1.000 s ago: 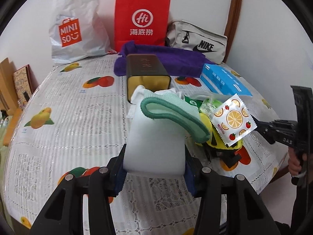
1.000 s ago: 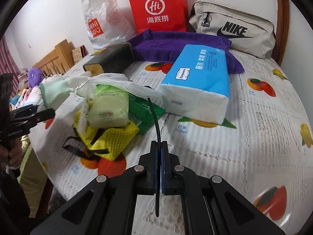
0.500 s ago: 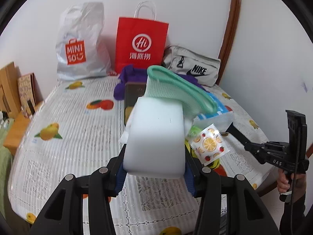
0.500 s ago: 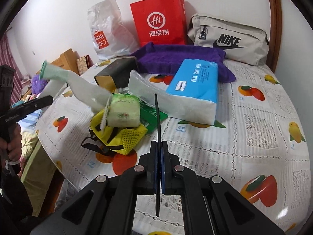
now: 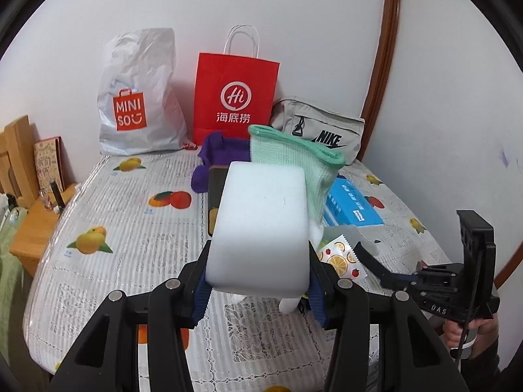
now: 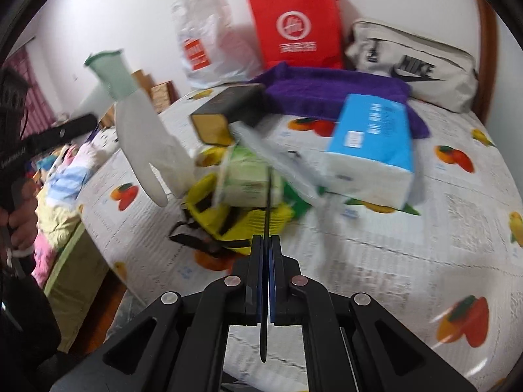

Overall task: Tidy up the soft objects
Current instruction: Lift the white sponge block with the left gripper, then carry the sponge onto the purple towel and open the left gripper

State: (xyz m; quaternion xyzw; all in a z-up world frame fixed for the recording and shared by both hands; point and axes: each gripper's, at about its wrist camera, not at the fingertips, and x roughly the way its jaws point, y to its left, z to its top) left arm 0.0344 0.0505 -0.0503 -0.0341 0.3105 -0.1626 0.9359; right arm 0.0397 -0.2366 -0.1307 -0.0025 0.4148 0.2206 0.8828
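My left gripper is shut on a white foam block, held above the bed. A white glove with a green cuff lies over the block's far side. From the right wrist view the glove dangles from the left gripper, clear of the pile. How it is caught is hidden. My right gripper is shut on a flat fruit-print packet, seen edge-on as a thin dark line. In the left wrist view the right gripper reaches in from the right.
A yellow mesh bag with a green wipes pack lies on the fruit-print bed cover. Behind are a blue tissue pack, a dark box, a purple towel, a grey Nike bag and two shopping bags.
The left gripper has risen with the foam block, lifting the glove off the pile so it hangs free. The right gripper shifted a little, still pinching the packet.
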